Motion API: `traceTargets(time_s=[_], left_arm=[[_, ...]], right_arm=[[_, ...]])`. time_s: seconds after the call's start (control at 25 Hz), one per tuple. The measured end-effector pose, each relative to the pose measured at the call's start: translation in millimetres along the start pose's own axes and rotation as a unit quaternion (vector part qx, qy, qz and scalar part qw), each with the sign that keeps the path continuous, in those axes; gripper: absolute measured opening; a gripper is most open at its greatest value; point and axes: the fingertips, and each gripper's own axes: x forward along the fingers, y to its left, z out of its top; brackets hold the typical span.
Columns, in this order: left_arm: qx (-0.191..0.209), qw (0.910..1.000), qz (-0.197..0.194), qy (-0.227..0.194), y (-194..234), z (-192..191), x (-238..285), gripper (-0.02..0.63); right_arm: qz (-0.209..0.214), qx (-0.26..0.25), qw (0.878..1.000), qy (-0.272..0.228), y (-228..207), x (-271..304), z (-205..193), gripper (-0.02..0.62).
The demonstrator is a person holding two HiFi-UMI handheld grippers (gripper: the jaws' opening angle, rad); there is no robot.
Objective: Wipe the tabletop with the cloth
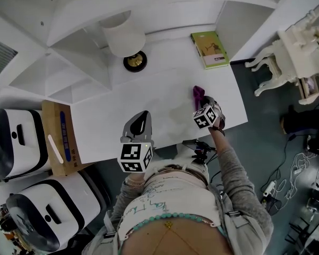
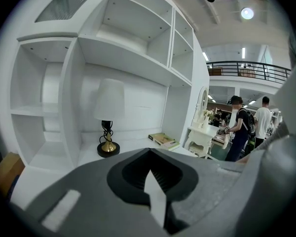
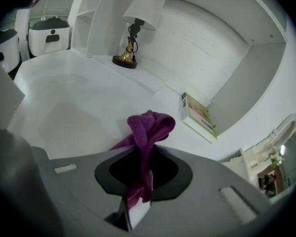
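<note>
A purple cloth (image 1: 198,93) hangs bunched from my right gripper (image 1: 202,101) over the right part of the white tabletop (image 1: 149,97), near its front edge. In the right gripper view the cloth (image 3: 149,130) is pinched between the shut jaws of that gripper (image 3: 137,191), and its free end folds over above the table (image 3: 64,102). My left gripper (image 1: 141,119) hovers over the table's front edge, left of the cloth. The left gripper view shows that gripper (image 2: 154,189) with its jaws closed together and nothing between them.
A white-shaded lamp (image 1: 126,36) on a gold base stands at the back of the desk, and a green book (image 1: 209,49) lies at the back right. Shelves rise behind. A cardboard box (image 1: 60,137) and white machines (image 1: 16,136) sit left; a white chair (image 1: 287,54) stands right.
</note>
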Motion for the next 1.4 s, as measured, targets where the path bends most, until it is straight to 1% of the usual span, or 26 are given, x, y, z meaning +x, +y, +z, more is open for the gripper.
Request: traceTargets(time_s=[0.28,0.48,1.4], left_arm=[[0.000,1.0000,-0.004,-0.003,15.5,-2.6,-14.0,0.002],[-0.005,1.0000,0.003,-0.005,28.4,-6.6,-26.2,0.002],[-0.038,0.9971,0.062,-0.025,88.3,-30.1,-101.2,0.002]], right_arm=[[-0.002,0.004,1.000,-0.001,19.4,-4.5,10.2,0.072],[0.000,-0.001,1.000,-0.001,32.1,-6.1,17.5,0.072],[0.014,-0.038,0.999,-0.011,98.6,-16.2,60.5,0.072]])
